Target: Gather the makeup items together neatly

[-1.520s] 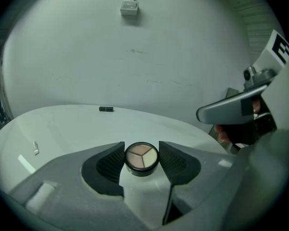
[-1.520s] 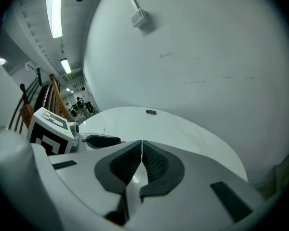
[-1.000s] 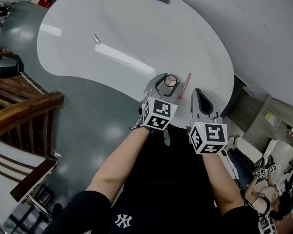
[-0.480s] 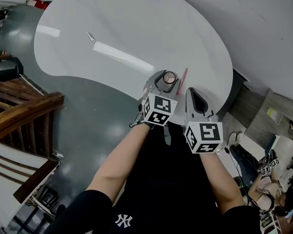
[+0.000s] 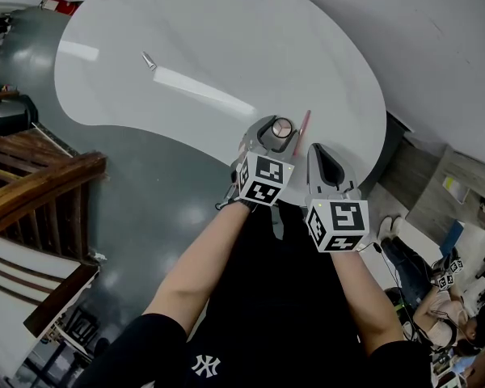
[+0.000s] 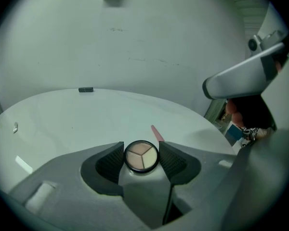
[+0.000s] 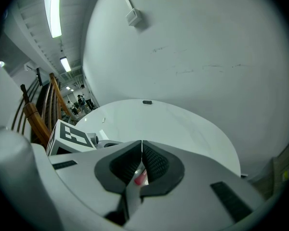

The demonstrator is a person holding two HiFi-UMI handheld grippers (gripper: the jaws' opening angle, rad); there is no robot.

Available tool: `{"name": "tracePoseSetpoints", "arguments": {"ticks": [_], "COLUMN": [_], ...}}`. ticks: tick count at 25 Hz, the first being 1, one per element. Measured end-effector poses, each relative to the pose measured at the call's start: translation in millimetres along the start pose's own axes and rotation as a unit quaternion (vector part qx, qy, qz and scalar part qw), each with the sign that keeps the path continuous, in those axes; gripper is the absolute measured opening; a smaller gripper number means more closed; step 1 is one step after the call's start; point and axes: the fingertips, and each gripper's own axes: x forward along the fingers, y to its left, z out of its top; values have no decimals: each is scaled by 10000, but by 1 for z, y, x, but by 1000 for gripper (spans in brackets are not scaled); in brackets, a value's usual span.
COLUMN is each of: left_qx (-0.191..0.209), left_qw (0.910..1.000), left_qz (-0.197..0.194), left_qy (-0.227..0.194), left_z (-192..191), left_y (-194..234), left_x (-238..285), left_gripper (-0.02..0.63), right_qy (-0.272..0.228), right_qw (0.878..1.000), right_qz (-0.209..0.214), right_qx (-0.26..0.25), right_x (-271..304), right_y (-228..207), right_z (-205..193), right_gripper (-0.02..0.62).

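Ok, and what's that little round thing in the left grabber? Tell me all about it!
It is a small round compact with a shiny black rim and no lid showing. Inside are three wedges of powder: peach, tan and pale cream. It sits flat, face up, pinched between the two dark pads of the left gripper, near the white table's edge. A pink stick lies just beyond it.

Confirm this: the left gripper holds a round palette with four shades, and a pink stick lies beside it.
Wrong on the shades: the left gripper view shows three in the palette. The left gripper does hold it, and the pink stick lies beside it.
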Motion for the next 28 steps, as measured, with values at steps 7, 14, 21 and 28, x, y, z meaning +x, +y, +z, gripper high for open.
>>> {"name": "tracePoseSetpoints", "arguments": {"ticks": [7,14,21,28], "left_qx": [-95,-149,-443,-691], "left_qw": [9999,9997,9974,9906], "left_qz": [13,118,385,882], "left_qy": [-83,-183,-419,-791], "left_z": [2,10,24,47], "left_y": [1,4,13,41], "left_x": [-4,-14,-48,-95], "left_gripper": [229,229,229,68], "right_qy": [15,-66,-146,-338], "right_qw": [10000,9997,9973,9911], "right_qz": [24,221,696,1191], "right_qx": [34,7,-194,-493], "right_x": [-1,-3,-12,-23], "right_y": [-1,6,38,86], "right_z": [-1,7,9,27], "right_gripper": [20,19,20,18]}}
